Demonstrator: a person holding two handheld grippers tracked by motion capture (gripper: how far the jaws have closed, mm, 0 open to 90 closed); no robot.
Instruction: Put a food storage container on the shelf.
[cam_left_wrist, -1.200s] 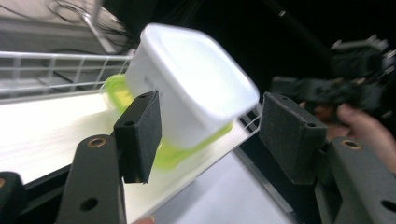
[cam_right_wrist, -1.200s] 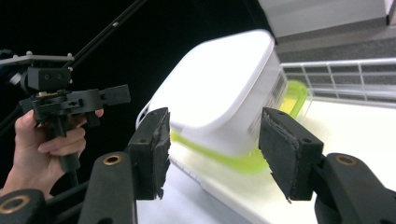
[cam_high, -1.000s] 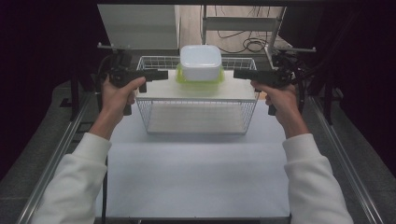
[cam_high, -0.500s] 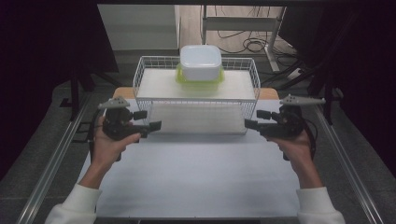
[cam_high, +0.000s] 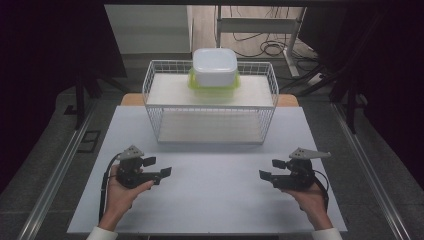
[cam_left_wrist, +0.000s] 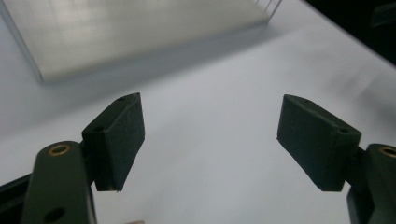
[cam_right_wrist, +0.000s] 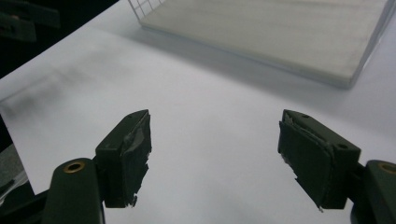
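A white wire basket stands at the far middle of the white table. On its upper white board sits a white tub on a yellow-green lid. My left gripper rests low over the near left of the table and points right. My right gripper mirrors it at the near right. Both stand well short of the basket. In the left gripper view the gripper is open over bare table. In the right gripper view the gripper is also open. Both pairs of jaws have just been opening, with nothing between them.
The basket's lower white board lies ahead of the left jaws and also ahead of the right jaws. Metal rails run along both sides of the table. Cables and a desk frame lie on the floor beyond.
Both grippers have left the basket's upper side rims and come down and toward the person to the near part of the table. The basket and tub stayed put.
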